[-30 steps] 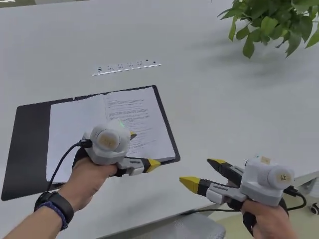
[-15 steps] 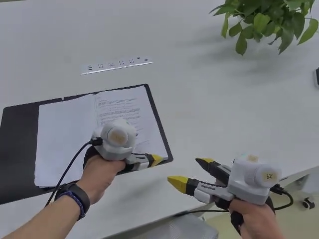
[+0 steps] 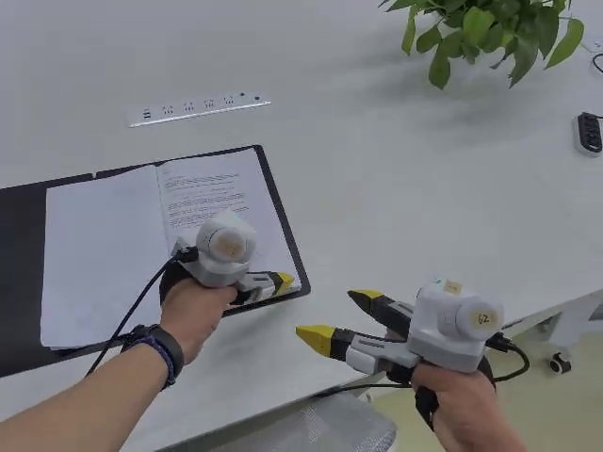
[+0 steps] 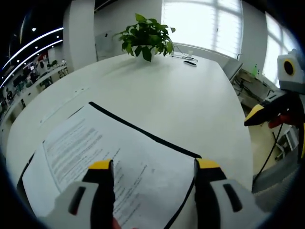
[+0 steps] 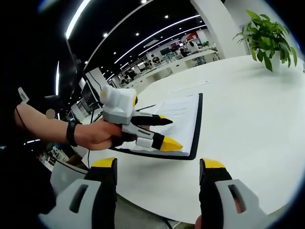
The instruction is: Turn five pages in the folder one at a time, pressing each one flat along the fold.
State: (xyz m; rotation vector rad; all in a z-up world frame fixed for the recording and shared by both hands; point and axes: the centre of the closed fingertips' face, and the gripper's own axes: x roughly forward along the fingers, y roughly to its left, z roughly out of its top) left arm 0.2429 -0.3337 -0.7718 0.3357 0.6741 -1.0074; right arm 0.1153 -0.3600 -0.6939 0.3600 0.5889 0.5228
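Observation:
The black folder (image 3: 17, 273) lies open on the white table, with a blank left page (image 3: 94, 250) and a printed right page (image 3: 212, 198). My left gripper (image 3: 270, 280) hovers low over the right page's near corner, open, with nothing between its jaws. In the left gripper view the printed page (image 4: 119, 143) lies under the open left gripper (image 4: 155, 164). My right gripper (image 3: 339, 315) is open and empty above the table's front edge, to the right of the folder. The right gripper view looks over the open right gripper (image 5: 158, 163) at the left gripper (image 5: 170, 132) and the folder (image 5: 183, 117).
A strip of sockets (image 3: 198, 105) is set into the table beyond the folder. A leafy plant (image 3: 480, 33) stands at the far right, with a black object (image 3: 586, 132) on the right edge. The table's front edge (image 3: 528, 315) runs close to my right hand.
The head camera has shifted, so the whole scene sits further left. My left gripper has edged toward the right page's near corner. Both grippers stay open.

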